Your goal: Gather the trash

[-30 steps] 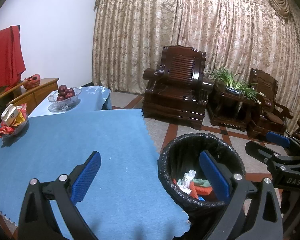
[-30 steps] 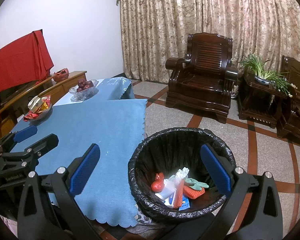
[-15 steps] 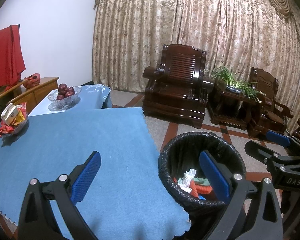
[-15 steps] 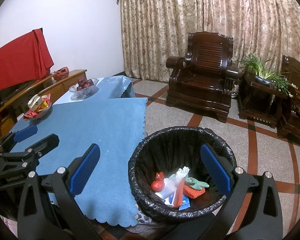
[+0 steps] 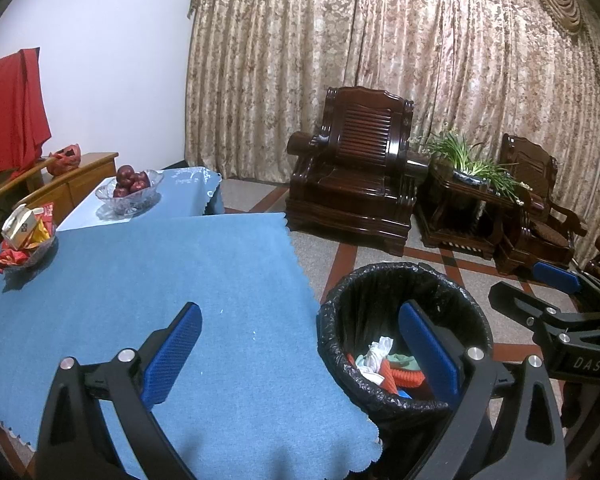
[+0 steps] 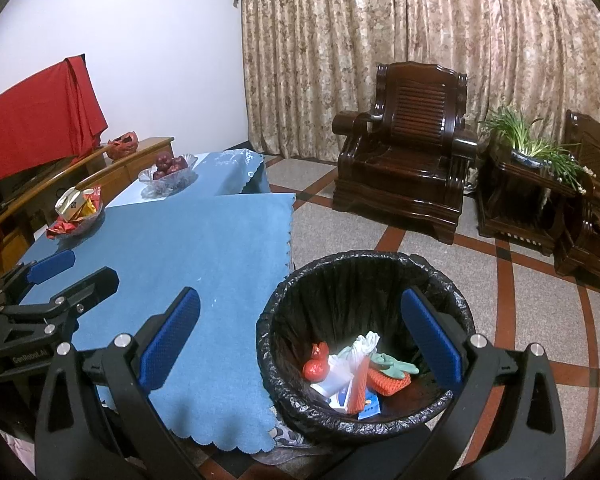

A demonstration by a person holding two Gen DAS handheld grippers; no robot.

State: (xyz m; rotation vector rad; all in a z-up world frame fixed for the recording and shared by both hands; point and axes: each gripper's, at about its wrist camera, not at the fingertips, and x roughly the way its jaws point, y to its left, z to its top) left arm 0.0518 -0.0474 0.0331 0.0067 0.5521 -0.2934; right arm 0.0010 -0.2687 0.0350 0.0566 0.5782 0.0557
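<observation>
A black-lined trash bin (image 6: 364,264) (image 5: 380,276) stands on the floor by the table's right edge. Inside lie a red wrapper (image 6: 316,364), white crumpled paper (image 6: 360,350) (image 5: 378,354), an orange net (image 6: 388,382), a green glove (image 6: 392,362) and blue-white packets. My right gripper (image 6: 298,344) is open above the bin's near rim and the table corner, holding nothing. My left gripper (image 5: 298,354) is open over the table's near right corner, empty; it also shows at the left in the right wrist view (image 6: 72,270). The right gripper shows at the right in the left wrist view (image 5: 536,288).
The table has a blue cloth (image 5: 140,280). A dish of wrapped snacks (image 5: 24,240) and a glass bowl of red fruit (image 5: 130,192) sit at its far left. Dark wooden armchairs (image 5: 360,184), a plant stand (image 5: 468,200) and curtains lie beyond on the tiled floor.
Both views have shifted only slightly; the grippers stay open and the bin's contents have not moved.
</observation>
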